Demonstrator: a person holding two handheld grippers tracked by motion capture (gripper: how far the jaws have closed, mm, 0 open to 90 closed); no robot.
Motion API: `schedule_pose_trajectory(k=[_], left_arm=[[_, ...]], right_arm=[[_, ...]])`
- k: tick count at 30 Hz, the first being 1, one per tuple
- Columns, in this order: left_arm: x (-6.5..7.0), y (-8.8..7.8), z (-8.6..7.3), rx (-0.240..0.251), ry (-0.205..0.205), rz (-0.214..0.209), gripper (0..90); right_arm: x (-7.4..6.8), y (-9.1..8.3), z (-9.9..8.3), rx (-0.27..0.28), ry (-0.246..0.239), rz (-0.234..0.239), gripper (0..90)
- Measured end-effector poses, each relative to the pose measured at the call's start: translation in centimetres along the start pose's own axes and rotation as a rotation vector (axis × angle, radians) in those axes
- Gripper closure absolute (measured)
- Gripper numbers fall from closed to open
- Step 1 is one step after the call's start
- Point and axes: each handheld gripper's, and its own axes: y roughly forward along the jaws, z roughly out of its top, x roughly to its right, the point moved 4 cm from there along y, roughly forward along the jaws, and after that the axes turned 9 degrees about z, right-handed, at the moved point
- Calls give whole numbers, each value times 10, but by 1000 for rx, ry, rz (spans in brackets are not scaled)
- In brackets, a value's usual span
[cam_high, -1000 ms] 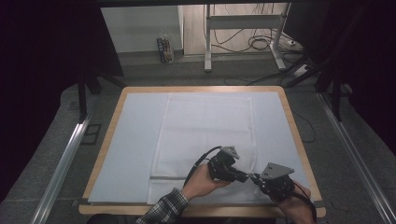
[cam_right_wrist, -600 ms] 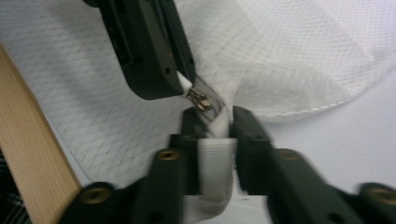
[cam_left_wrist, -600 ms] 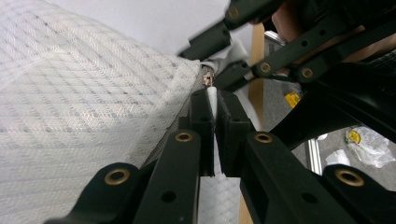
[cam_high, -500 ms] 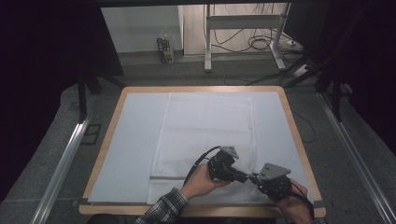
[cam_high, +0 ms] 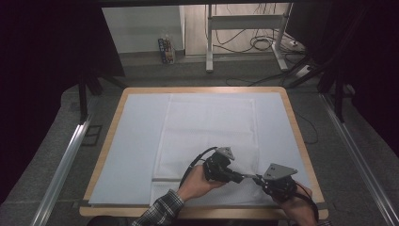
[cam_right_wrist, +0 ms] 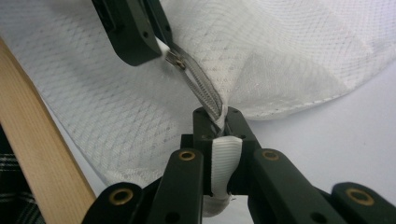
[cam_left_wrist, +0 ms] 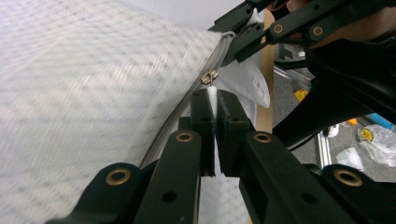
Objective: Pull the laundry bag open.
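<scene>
Two black two-jaw grippers are seen low on a white mesh laundry bag spread flat on a pale blue table mat. On the left, the left gripper is pressed together on the small white pull tab of the bag's metal zipper slider; the slider sits just beyond the jaw tips, on the grey zipper track running back past the jaw. To the right, the right gripper is pinched on the bag's corner, where the grey track ends, with a white ribbon loop caught between its jaws.

Within the last second the right gripper's jaws have been closing on that corner, and the two claws have drawn a little closer along the bag's near edge since the earlier high views; the bag itself has stayed flat. Both grips now appear set: one end of the zipper anchored, the slider held. The zipper is judged ready to be drawn, the left gripper pulling away from the right while the corner is kept taut.
</scene>
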Motion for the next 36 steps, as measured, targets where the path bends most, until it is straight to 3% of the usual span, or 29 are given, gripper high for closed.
schedule_pose_trajectory(k=[18, 36], left_arm=[[-3, -16, -14, -11, 17, 61, 874], [-11, -34, -30, 0, -13, 85, 875]], right_arm=[[1, 0, -2, 0, 21, 13, 842], [2, 0, -4, -6, 28, 7, 841]])
